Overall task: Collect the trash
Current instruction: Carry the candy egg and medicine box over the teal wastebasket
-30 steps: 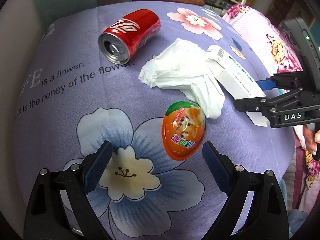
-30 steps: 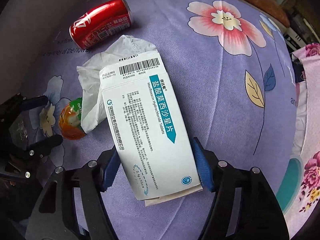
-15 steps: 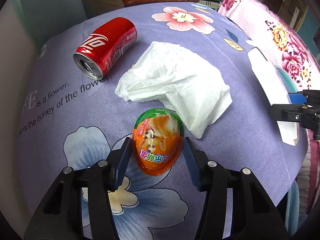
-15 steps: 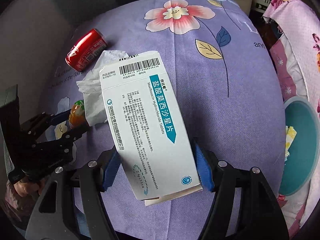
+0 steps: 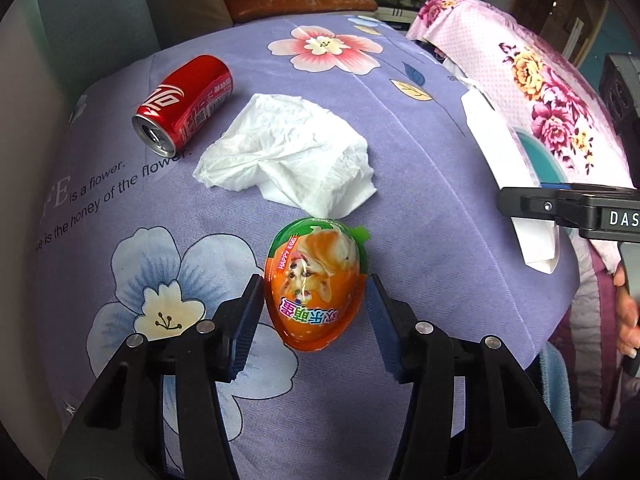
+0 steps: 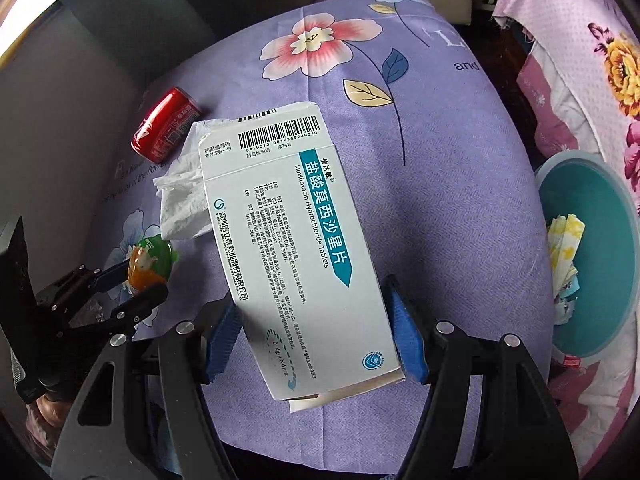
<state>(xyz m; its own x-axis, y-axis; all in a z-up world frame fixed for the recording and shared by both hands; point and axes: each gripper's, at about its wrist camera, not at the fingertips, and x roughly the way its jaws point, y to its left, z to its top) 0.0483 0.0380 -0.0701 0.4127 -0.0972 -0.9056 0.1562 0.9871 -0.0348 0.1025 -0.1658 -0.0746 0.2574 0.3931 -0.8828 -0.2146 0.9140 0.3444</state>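
Your left claw [image 5: 316, 308] pinches the orange egg wrapper [image 5: 314, 284] on the purple-clothed surface [image 5: 420, 216]. Your right claw [image 6: 316, 344] grips the medicine box [image 6: 296, 248], raised. Next, carry both over the teal bin [image 6: 624, 280] and release.
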